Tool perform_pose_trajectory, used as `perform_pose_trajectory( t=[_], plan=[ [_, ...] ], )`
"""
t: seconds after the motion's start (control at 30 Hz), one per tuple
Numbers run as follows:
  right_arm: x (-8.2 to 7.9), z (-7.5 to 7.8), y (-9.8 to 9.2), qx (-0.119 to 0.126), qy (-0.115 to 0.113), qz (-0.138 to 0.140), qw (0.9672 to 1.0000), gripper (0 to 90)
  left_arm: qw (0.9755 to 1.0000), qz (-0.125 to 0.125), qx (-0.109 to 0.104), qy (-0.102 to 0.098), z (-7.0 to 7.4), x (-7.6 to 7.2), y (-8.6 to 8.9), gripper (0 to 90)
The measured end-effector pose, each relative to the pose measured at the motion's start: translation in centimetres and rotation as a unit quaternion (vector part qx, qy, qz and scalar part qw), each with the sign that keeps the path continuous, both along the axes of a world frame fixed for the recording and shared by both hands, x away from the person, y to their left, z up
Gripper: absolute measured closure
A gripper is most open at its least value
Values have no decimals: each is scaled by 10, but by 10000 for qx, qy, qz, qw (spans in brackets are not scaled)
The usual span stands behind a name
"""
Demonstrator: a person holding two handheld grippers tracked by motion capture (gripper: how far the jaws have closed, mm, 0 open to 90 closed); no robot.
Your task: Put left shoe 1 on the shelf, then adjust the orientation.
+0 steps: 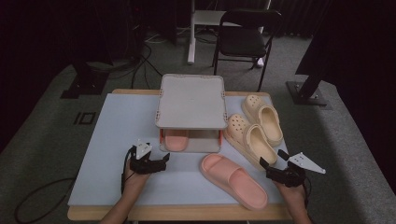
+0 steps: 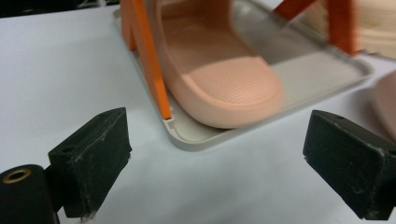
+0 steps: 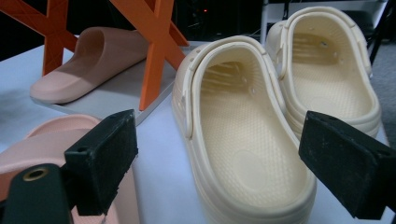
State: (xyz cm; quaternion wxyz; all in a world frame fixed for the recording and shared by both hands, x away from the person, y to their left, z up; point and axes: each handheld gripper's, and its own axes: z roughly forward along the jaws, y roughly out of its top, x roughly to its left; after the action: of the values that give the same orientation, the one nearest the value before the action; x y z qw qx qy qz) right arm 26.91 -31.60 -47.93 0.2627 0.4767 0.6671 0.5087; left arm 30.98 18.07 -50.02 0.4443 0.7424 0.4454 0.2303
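While the grey shoe rack [image 1: 190, 100] at the table's [image 1: 102, 154] far edge already holds one pink slide [image 1: 176, 140] on its bottom shelf, three shoes wait outside. One more pink slide [image 1: 233, 179] lies near the front edge, and two cream clogs [image 1: 254, 130] sit by the right edge. Both the left gripper [image 1: 152, 163] and right gripper [image 1: 278, 170] are wide open and hold nothing.

Left gripper [image 1: 164, 158] jaws wide apart, right gripper [image 1: 272, 157] likewise

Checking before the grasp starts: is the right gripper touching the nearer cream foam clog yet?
Apart. In the right gripper view the right gripper is open, its jaws either side of the nearer cream foam clog with clear gaps. The high view also shows a gap.
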Motion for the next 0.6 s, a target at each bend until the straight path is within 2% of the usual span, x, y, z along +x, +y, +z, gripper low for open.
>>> perform_pose_trajectory(
  t=[0.13, 0.27, 0.4, 0.6],
  plan=[
    [6, 0, -4, -47, 46, -14, 10000, 130, 9999, -69, -63, 96, -1, -12, 18, 74],
    [13, 0, -8, -13, 115, -16, 9999, 142, 9998, -87, -149, 109, -3, -26, 39, 74],
    [26, 0, -13, -7, 205, 22, 9998, 144, 9998, -144, -54, 102, -4, -36, 54, 73],
    [43, 5, -16, -103, 236, 100, 9996, 163, 9997, -214, -36, 89, -8, -45, 68, 73]
  ],
)
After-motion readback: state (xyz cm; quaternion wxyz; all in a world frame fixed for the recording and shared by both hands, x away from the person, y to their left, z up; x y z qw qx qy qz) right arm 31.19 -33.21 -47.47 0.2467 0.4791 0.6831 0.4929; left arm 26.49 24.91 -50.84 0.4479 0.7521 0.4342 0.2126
